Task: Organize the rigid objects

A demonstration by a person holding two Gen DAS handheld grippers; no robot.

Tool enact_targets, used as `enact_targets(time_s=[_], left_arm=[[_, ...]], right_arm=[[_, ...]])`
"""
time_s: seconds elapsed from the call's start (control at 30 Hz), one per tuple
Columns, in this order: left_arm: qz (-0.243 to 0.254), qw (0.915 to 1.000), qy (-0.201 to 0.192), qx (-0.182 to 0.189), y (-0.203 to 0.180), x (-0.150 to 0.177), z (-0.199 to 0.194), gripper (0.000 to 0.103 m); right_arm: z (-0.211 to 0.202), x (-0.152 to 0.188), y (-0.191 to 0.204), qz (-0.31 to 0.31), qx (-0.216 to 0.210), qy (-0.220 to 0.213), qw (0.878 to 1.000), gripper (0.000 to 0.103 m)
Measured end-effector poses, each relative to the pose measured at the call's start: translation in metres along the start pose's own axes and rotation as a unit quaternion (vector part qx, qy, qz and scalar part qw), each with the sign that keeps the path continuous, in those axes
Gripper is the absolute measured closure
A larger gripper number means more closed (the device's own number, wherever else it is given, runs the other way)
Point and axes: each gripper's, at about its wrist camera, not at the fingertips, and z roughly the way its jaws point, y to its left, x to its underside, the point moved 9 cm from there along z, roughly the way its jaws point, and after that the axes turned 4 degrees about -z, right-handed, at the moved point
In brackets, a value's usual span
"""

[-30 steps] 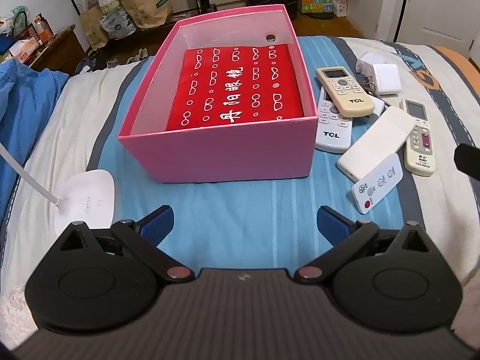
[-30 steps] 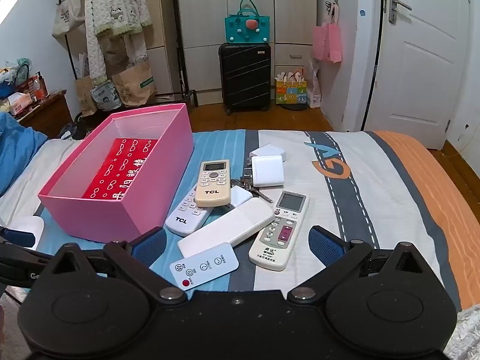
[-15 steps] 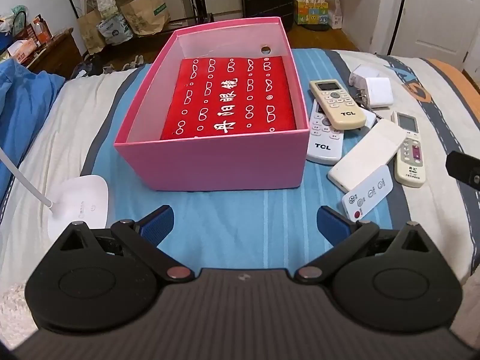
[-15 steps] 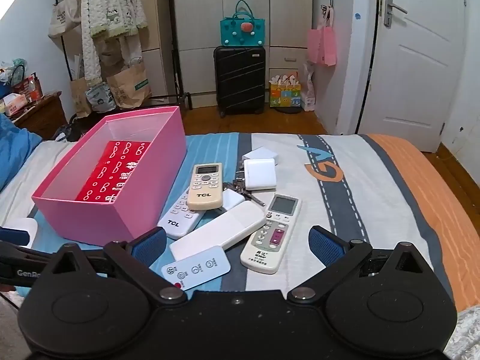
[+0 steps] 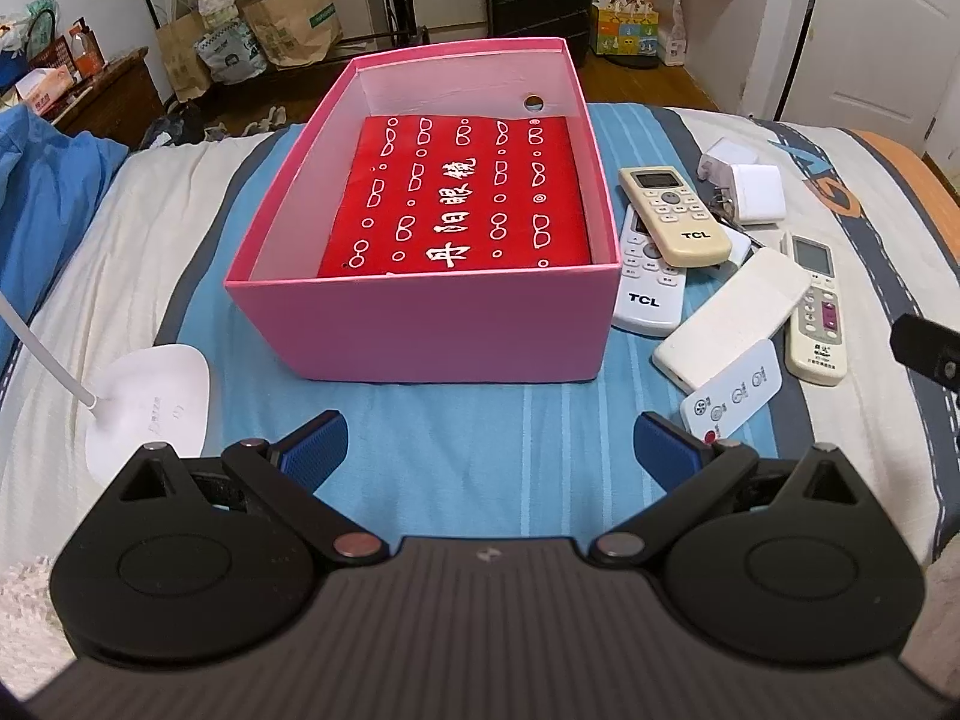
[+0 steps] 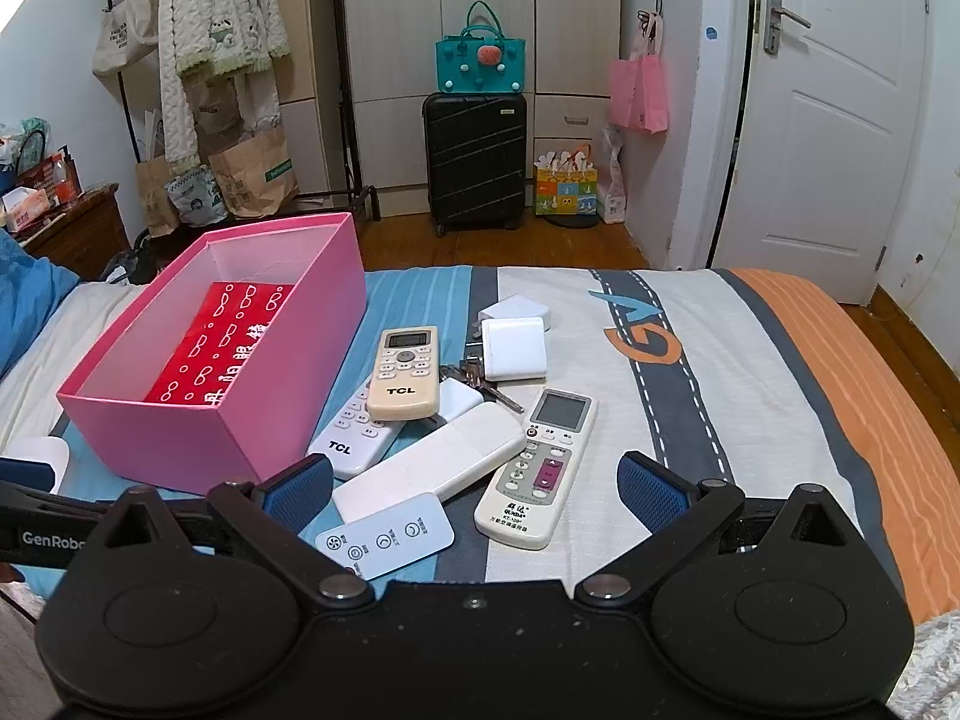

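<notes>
1. Since nothing sits between either pair of pads, both tools look to be in approach mode: left gripper [image 5: 489, 441] is spread wide & empty, low over the blue stripe of the bed [image 5: 456, 450], facing the near wall of the pink box [image 5: 432, 324]; right gripper [image 6: 474, 483] is likewise spread wide & empty, aimed at the pile just right of the box.
2. Box sits open-topped w/ only a flat red packet [image 5: 459, 198] on its floor, so prob. it's the drop spot for the loose stuff.
3. Pile is heaped, not laid out: beige TCL remote [image 6: 403, 373] lies on top of the white TCL remote [image 6: 354, 435]; plain white remote [image 6: 432, 461] overlaps the small card remote [image 6: 384, 535]; grey-button remote [image 6: 537, 459] lies beside them, nearest the right gripper's middle — likely first pick, my guess.
4. Count: 5 remotes, 2 white chargers [image 6: 515, 348] seen for sure (a third white block under the beige remote is unclear), 1 key bunch [image 6: 480, 381], 1 box, 1 packet.
5. Off-task: lamp base [image 5: 150, 399] on bed left of box.
</notes>
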Motion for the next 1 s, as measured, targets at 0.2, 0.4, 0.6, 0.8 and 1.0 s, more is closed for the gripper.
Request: enact_targets(time_s=[0.2, 0.4, 0.6, 0.8, 1.0], left_arm=[[-0.001, 1.0000, 0.001, 0.004, -0.0008, 0.0004, 0.0009, 0.000], [-0.002, 1.0000, -0.001, 0.005, -0.0004, 0.0003, 0.0002, 0.000], [0.003, 1.0000, -0.003, -0.003, -0.0008, 0.0011, 0.0005, 0.000], [-0.001, 1.0000, -0.003, -0.003, 0.0002, 0.0016, 0.0009, 0.000], [-0.002, 1.0000, -0.003, -0.001, 0.0012, 0.0017, 0.0015, 0.000]], right_arm=[[-0.0005, 0.0003, 0.0010, -0.001, -0.001, -0.002, 1.000, 0.001], [-0.0005, 0.0003, 0.0014, -0.001, -0.001, -0.001, 1.000, 0.001], [0.0006, 0.0021, 0.0036, -0.002, -0.004, 0.001, 1.000, 0.001], [0.0008, 0.0026, 0.0040, -0.002, -0.004, 0.001, 1.000, 0.001], [0.0000, 0.0019, 0.0038, -0.004, -0.003, 0.000, 1.000, 0.001]])
